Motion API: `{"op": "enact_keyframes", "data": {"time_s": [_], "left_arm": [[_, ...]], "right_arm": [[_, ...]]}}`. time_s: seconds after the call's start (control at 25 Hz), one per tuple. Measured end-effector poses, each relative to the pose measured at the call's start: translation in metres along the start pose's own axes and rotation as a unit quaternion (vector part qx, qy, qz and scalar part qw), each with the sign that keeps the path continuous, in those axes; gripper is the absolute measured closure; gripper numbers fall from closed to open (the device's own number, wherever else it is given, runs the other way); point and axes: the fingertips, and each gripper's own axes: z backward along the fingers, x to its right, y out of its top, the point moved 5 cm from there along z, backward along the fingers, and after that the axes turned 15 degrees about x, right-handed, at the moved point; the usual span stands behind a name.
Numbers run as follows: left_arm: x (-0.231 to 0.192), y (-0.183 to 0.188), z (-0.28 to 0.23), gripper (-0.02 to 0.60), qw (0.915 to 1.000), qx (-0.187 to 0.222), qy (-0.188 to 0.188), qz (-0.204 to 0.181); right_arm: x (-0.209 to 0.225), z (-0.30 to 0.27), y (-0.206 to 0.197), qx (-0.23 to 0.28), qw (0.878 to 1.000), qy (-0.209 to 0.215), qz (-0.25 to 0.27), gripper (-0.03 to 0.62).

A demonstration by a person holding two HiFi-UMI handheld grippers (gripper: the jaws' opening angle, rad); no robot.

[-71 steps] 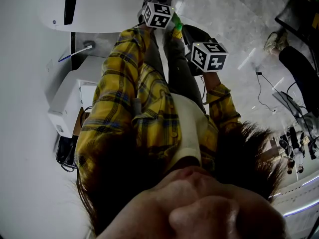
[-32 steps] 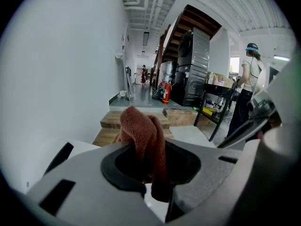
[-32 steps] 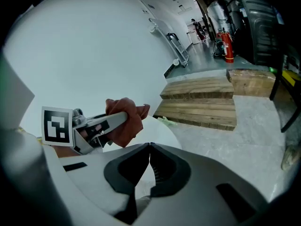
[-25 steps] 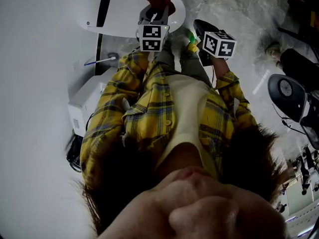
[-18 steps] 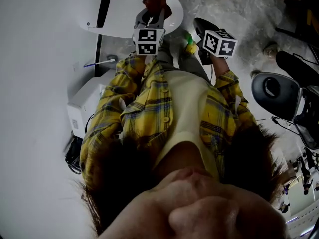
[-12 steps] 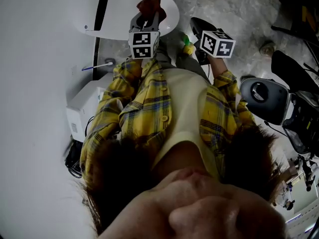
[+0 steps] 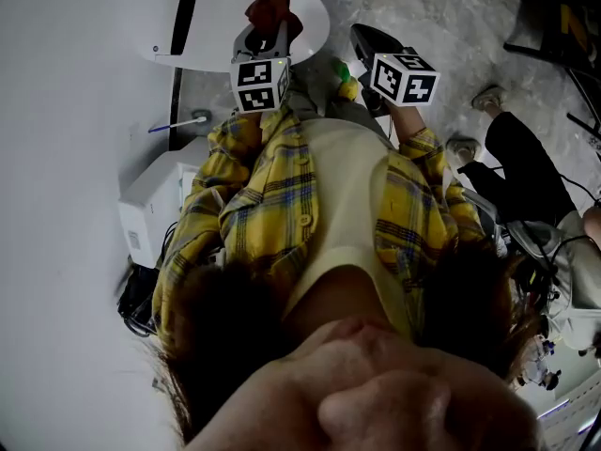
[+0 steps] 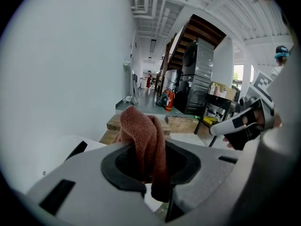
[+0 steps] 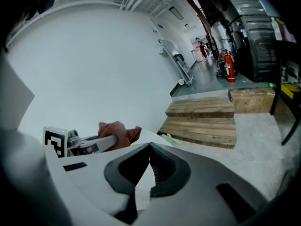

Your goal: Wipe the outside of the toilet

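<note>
L hand-held gripper (image 8: pixel 149 169) grips rust cloth (image 8: pixel 141 133) over toilet (image 7: pixel 218 19); R hand-held gripper (image 9: pixel 150 147) closed.

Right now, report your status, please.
Left gripper shut on red cloth, at toilet. Right gripper shut, empty. Nothing seen in the way.

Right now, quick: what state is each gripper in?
Left gripper: jaws shut on the reddish-brown cloth.
Right gripper: jaws shut, nothing between them.

Bright daylight, strong fisheye distortion
</note>
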Motion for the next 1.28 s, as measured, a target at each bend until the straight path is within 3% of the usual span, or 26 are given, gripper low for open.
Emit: {"op": "enact_keyframes", "data": {"time_s": [0.96,1.28], "left_arm": [[0.019,0.006,0.025,0.483,1.0,-0.006,0.001,0.003],[0.02,0.01,0.028,0.483,1.0,-0.004,0.007,0.005]], "right_arm": [[-0.007,0.022,0.011,0.035,0.999,-0.001,0.018,0.569],[-0.006,0.03,0.016,0.073,0.997,-0.014,0.016,0.569]]}}
